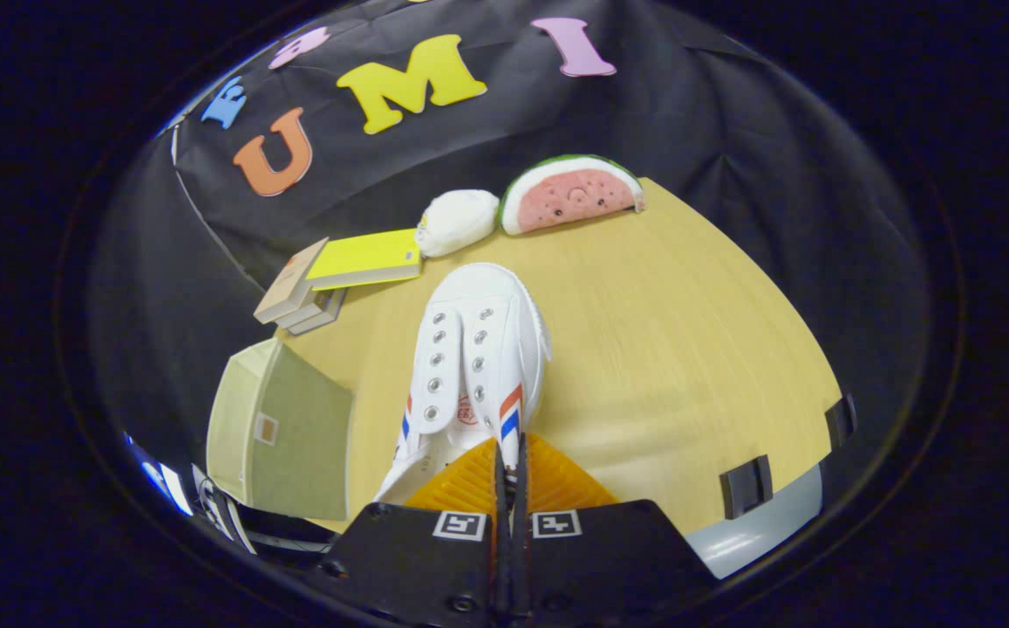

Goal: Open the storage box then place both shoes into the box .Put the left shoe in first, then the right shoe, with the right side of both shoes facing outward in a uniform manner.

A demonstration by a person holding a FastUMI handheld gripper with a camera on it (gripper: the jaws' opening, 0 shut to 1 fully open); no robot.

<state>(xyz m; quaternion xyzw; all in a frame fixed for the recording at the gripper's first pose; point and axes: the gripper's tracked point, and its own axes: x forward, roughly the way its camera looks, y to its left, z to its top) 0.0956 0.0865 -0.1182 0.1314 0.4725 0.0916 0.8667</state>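
A white shoe (478, 349) with metal eyelets, no laces, and red and blue stripes near its heel stretches away from the gripper (509, 462), toe pointing toward the far side of the table (687, 349). The gripper's two fingers are pressed nearly together with only a thin slit between them, and they pinch the edge of the shoe's collar on the striped side, so the gripper is clamped on the shoe. Whether the shoe's sole rests on the table or hangs just above it cannot be told.

To the left of the shoe, at the table's near left edge, stands a pale green fabric storage box (282, 432) with a small label on its face; the side seen looks closed, and it sits apart from the shoe.

Beyond the shoe's toe lies a yellow notebook (366, 259), resting partly on a small stack of tan books (295, 292) at the table's left edge. Just beside the notebook's far end sits a white plush lump (458, 221), and touching it on the right is a watermelon slice toy (572, 192), both at the far edge of the wooden table against the black cloth wall.
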